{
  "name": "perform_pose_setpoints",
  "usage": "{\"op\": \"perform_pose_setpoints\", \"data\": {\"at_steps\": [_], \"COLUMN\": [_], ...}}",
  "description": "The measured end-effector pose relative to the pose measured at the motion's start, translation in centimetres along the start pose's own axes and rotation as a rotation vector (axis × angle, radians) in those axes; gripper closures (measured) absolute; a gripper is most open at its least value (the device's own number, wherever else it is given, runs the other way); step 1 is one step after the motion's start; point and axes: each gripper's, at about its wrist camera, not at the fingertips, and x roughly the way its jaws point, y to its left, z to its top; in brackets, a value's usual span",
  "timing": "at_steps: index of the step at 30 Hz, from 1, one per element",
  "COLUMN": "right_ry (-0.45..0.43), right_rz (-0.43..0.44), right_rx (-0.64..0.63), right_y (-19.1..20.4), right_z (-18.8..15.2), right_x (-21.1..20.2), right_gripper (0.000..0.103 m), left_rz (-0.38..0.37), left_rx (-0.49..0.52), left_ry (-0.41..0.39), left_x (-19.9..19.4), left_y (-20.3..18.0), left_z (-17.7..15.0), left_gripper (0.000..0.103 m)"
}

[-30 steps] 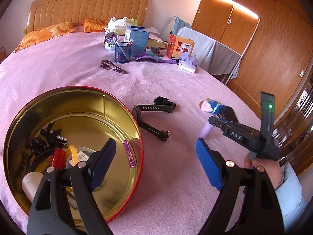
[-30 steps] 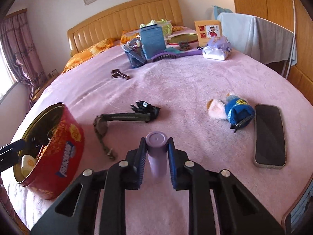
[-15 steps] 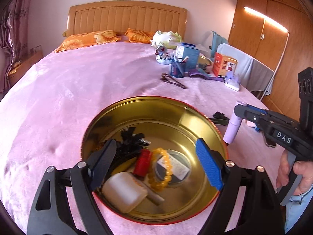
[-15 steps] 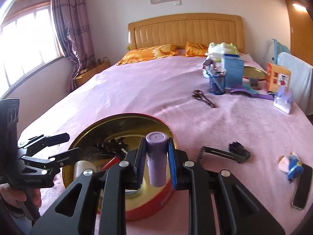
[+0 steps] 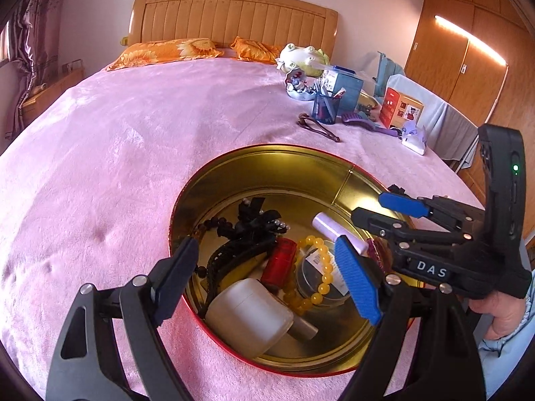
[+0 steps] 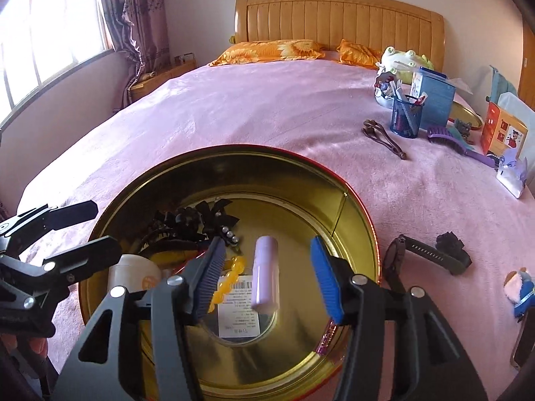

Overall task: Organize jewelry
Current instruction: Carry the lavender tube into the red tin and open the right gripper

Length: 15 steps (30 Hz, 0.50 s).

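A round gold-lined tin [image 5: 284, 163] [image 6: 354, 214] with a red outside sits on the pink bed. In it lie a lilac tube [image 5: 334, 229] [image 6: 265, 274], a yellow bead bracelet [image 5: 317, 267] [image 6: 230, 274], a red cylinder [image 5: 279, 262], black hair pieces [image 5: 250, 230] [image 6: 194, 220], a white bottle [image 5: 247, 312] and a round clear case [image 6: 239, 307]. My right gripper [image 6: 267, 279] [image 5: 378, 205] is open over the tin, the tube loose between its jaws. My left gripper [image 5: 267, 277] [image 6: 90, 230] is open and empty over the tin's near side.
A black watch [image 6: 431, 254] and a black hair clip [image 6: 451, 240] lie right of the tin, with a small plush toy [image 6: 520, 289]. Farther back are a brown clip [image 5: 317, 127], a pen cup [image 5: 326, 107], boxes and a purple brush [image 6: 461, 142].
My right gripper carried the lilac tube from the bed over the tin, opened and let it go into the tin. My left gripper swung over the tin.
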Motion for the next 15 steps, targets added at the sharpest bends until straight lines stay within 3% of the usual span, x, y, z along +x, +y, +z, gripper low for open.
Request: {"op": "perform_pose_setpoints", "data": {"at_steps": [3,15], "right_ry": [-0.02,-0.05], "right_rz": [-0.008,-0.088], "right_rx": [0.002,0.123], "right_y": [-0.5,-6.6], "right_z": [-0.3,-3.4], "right_x": [-1.1,-4.1], "right_gripper": [0.047,0.023], "left_rz": [-0.007,-0.041], "left_rx": [0.003,0.067], "left_ry": [0.004,0.029], "left_x": [0.1,0.8], "left_y": [-0.6,-4.9], "left_z": [-0.2,-0.5], "left_gripper": [0.021,0.021]}}
